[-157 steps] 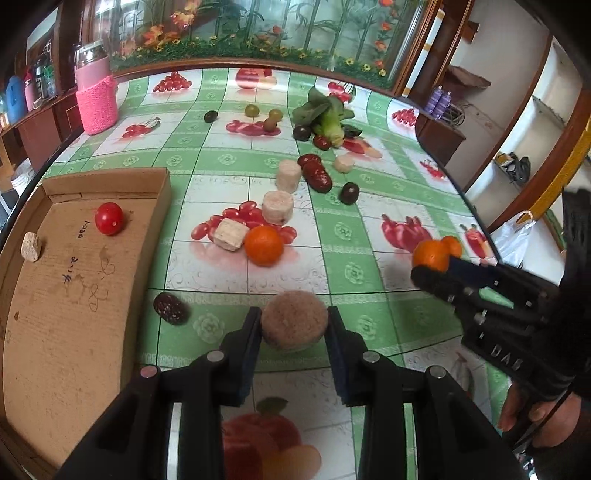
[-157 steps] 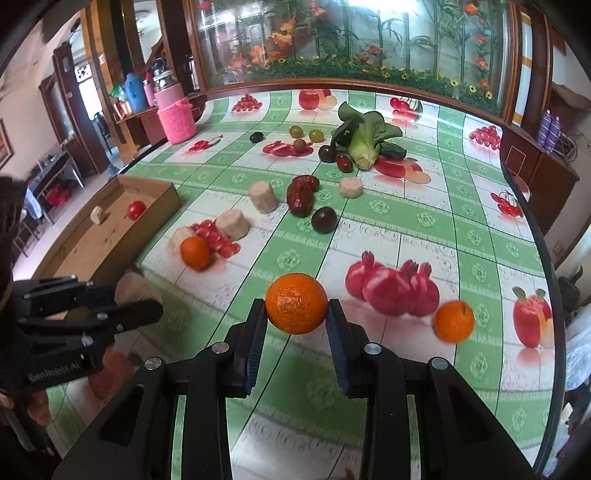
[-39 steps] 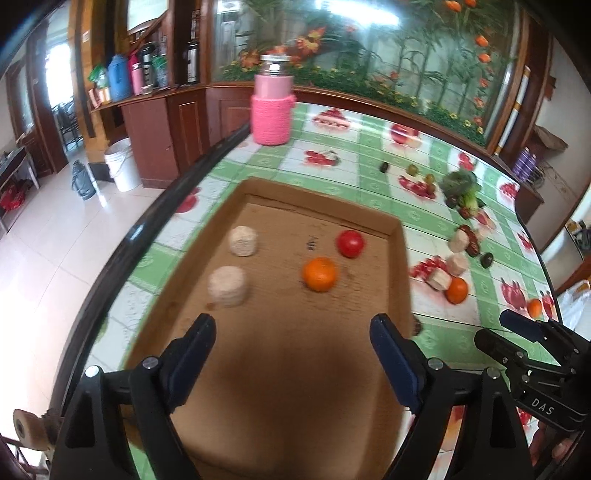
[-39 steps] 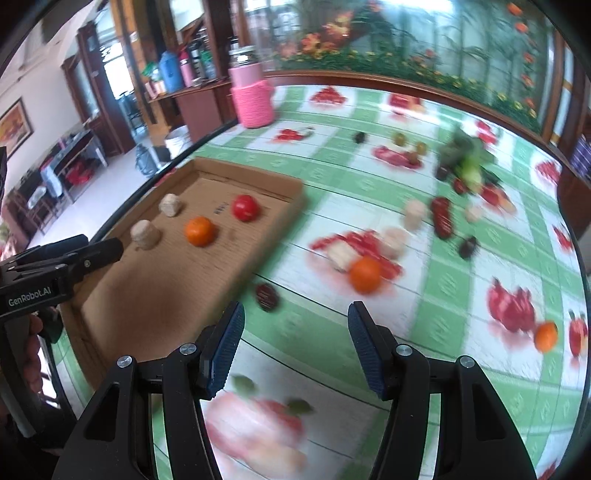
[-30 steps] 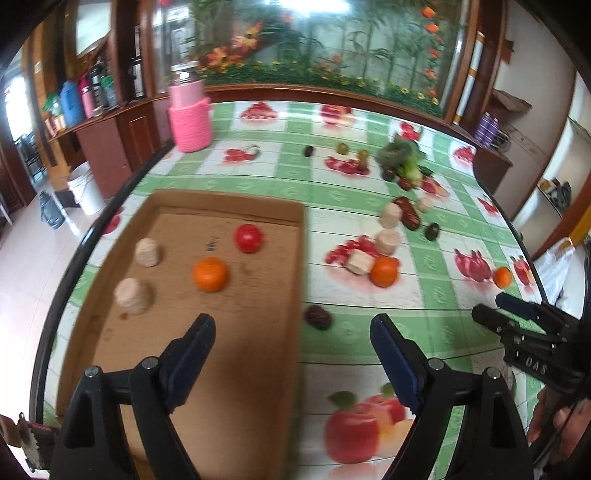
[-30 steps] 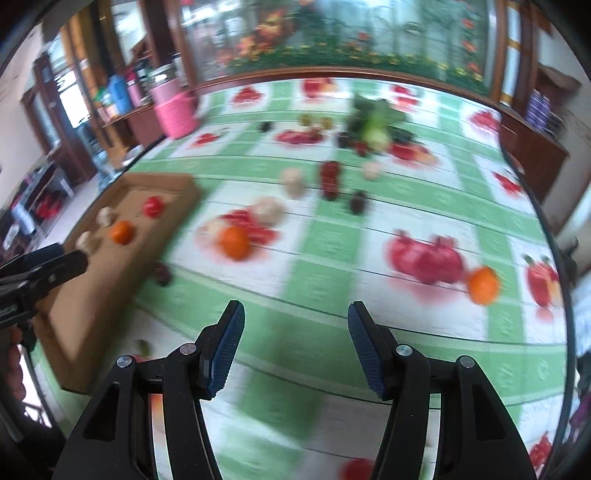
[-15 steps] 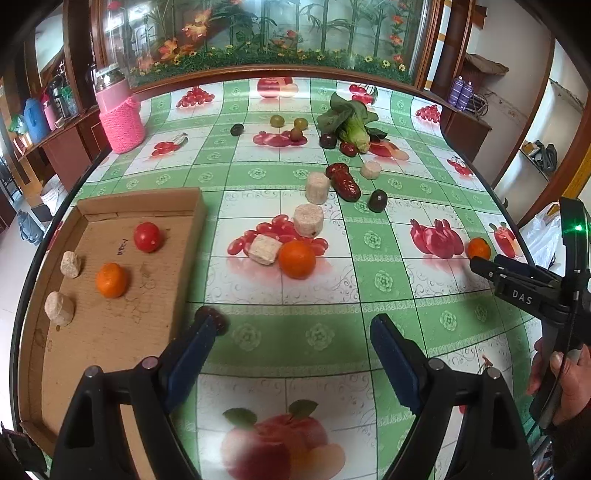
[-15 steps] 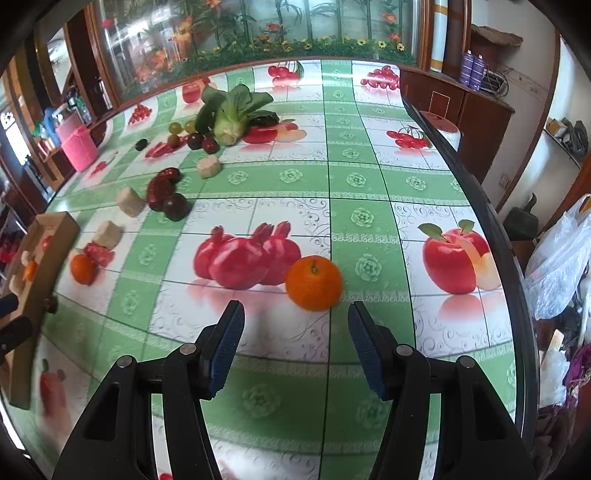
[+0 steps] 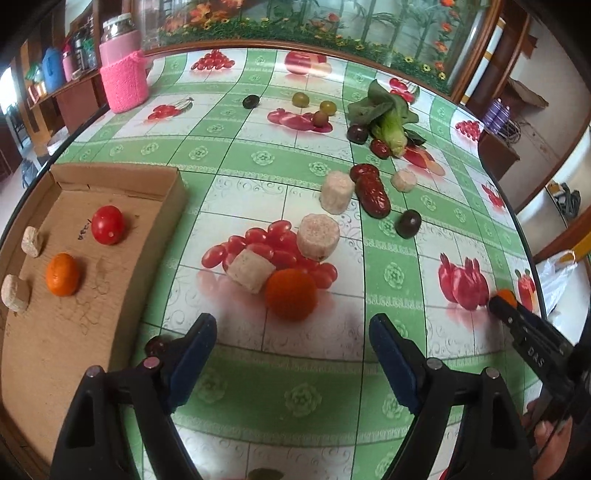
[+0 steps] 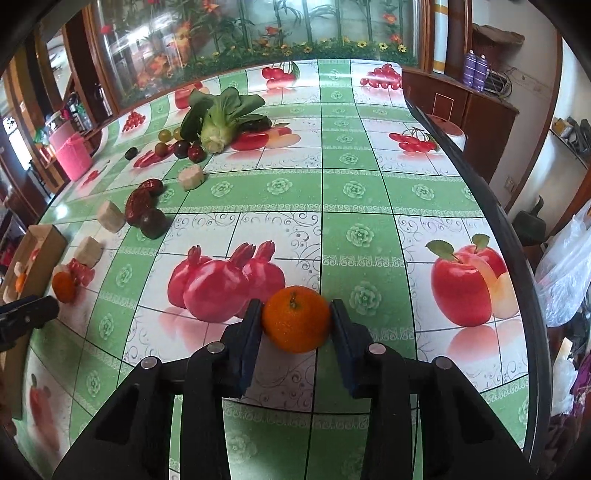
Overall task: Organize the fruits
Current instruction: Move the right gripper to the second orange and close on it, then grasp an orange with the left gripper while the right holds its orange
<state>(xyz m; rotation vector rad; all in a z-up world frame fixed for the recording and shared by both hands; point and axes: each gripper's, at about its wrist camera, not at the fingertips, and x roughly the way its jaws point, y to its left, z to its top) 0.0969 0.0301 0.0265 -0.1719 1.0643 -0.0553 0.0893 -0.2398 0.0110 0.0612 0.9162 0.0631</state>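
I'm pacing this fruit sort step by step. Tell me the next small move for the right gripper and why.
Probably finish the squeeze, then lift. The right gripper has just been closing, and its pads now sit at both sides of the orange, which rests on the table. The cardboard tray already holds one orange and a tomato, so this one likely goes there too.

A pink knitted-sleeve jar [image 9: 123,79] stands at the far left edge of the table [image 9: 258,373], whose green-and-white cloth is printed with fruit pictures. A leafy green vegetable [image 10: 221,118] lies near the far end — stem end toward the camera. Beyond the table runs a flower-painted glass panel [image 10: 258,33]. On the right, two purple bottles [image 10: 475,70] stand on a wooden cabinet [image 10: 461,122] — a white plastic bag [image 10: 569,273] sits lower down.
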